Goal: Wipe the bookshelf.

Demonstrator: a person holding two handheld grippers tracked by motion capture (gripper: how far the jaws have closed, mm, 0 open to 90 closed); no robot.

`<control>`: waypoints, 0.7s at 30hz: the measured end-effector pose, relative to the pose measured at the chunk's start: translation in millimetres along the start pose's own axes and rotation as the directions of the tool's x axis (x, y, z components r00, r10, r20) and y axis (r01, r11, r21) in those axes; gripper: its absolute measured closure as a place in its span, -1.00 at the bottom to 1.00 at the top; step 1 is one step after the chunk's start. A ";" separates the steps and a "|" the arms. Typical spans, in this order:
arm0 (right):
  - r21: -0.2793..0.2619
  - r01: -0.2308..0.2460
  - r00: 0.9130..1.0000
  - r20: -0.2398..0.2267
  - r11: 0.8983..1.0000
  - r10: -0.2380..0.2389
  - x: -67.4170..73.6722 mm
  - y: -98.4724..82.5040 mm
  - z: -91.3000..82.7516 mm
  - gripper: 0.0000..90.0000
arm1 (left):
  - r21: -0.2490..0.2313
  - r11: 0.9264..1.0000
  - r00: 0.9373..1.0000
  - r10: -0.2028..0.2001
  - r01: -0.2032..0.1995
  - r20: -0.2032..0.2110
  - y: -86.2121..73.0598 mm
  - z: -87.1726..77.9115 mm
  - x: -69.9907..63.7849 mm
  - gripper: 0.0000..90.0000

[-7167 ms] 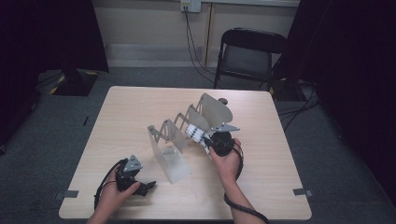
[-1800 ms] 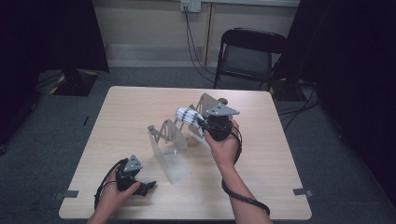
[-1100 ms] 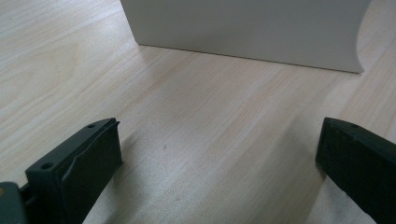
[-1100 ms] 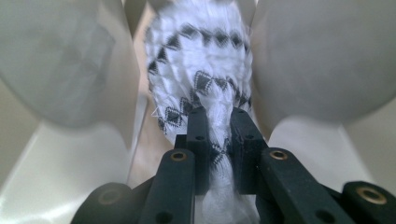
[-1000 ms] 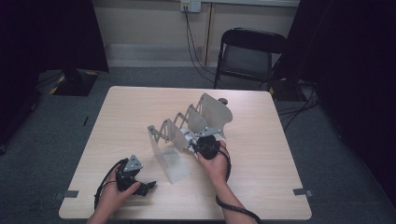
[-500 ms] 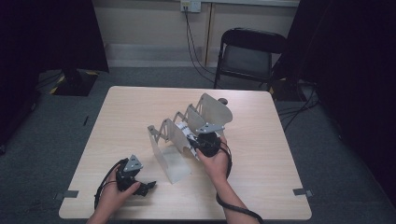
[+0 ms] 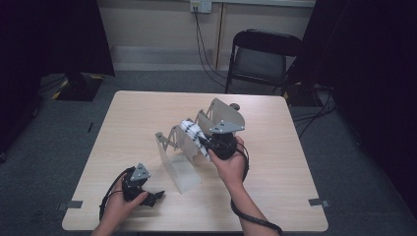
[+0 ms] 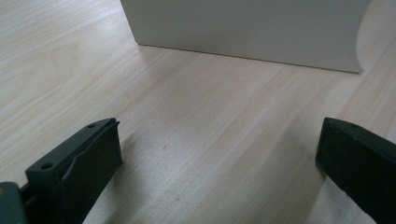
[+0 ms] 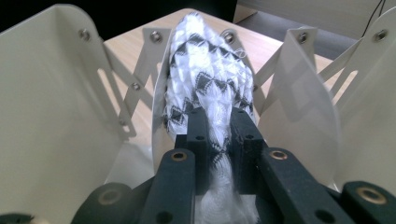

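A white accordion rack (image 7: 196, 132) with upright plates stands in the middle of the table. My right gripper (image 7: 204, 142) is shut on a folded white cloth with a black pattern (image 7: 193, 132), and the cloth stands between two of the rack's plates. In the right gripper view the cloth (image 9: 205, 79) rises from between my jaws (image 9: 219, 135), with rack plates (image 9: 51, 84) on both sides. My left gripper (image 7: 152, 197) rests near the table's front left edge; its jaws (image 8: 215, 154) stand wide open over bare wood, facing the rack's end plate (image 8: 243, 28).
The wooden table (image 7: 123, 123) stands on a grey carpet. A black folding chair (image 7: 260, 59) is behind its far edge. Cables (image 7: 206, 54) hang from a wall socket. Grey tape marks (image 7: 319, 201) sit on the table's front corners.
My right gripper has risen with the cloth, lifting it higher between the rack's plates. My left gripper has stayed still.
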State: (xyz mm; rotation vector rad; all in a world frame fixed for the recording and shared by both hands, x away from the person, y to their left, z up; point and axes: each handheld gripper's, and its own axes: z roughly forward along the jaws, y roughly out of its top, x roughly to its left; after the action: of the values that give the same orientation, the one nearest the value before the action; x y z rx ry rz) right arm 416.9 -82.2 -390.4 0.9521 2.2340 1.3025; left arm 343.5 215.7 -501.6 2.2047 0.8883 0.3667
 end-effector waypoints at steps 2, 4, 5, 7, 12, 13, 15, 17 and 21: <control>0.009 0.000 1.000 -0.008 1.000 0.000 1.1 -4.2 0.3 0.78 | 0.000 1.000 1.000 0.000 0.000 0.000 0.0 0.0 0.0 -1.00; 0.021 -0.005 1.000 -0.012 1.000 0.005 1.5 -10.3 2.4 0.78 | 0.000 1.000 1.000 0.000 0.000 0.000 0.0 0.0 0.0 -1.00; 0.028 -0.008 1.000 -0.018 1.000 0.008 1.6 -13.9 3.8 0.78 | 0.000 1.000 1.000 0.000 0.000 0.000 0.0 0.0 0.0 -1.00; 0.051 -0.005 1.000 -0.019 0.999 0.006 2.6 -22.0 7.3 0.78 | 0.000 1.000 1.000 0.000 0.000 0.000 0.0 0.0 0.0 -1.00; 0.097 -0.006 0.999 -0.031 0.995 0.009 5.9 -41.6 17.1 0.78 | 0.000 1.000 1.000 0.000 0.000 0.000 0.0 0.0 0.0 -1.00; 0.107 -0.005 0.999 -0.031 0.994 0.009 6.9 -46.1 19.3 0.78 | 0.000 1.000 1.000 0.000 0.000 -0.001 0.0 0.0 -0.1 -1.00; 0.127 -0.010 0.999 -0.032 0.992 0.014 7.6 -55.3 24.0 0.78 | 0.000 1.000 1.000 0.000 0.000 0.000 0.0 0.0 0.0 -1.00; 0.146 -0.012 0.999 -0.029 0.989 0.017 7.6 -61.7 27.5 0.78 | 0.000 1.000 1.000 0.000 0.000 0.000 0.0 0.0 0.0 -1.00; 0.184 -0.017 1.000 -0.022 0.983 0.022 6.2 -73.4 34.8 0.78 | 0.000 1.000 1.000 0.000 0.000 0.000 0.0 0.0 0.0 -1.00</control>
State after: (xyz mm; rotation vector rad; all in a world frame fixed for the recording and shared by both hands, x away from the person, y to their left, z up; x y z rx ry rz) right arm 407.6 -81.5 -471.4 1.0298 2.4017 1.1358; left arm 343.5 215.6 -501.6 2.2041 0.8884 0.3669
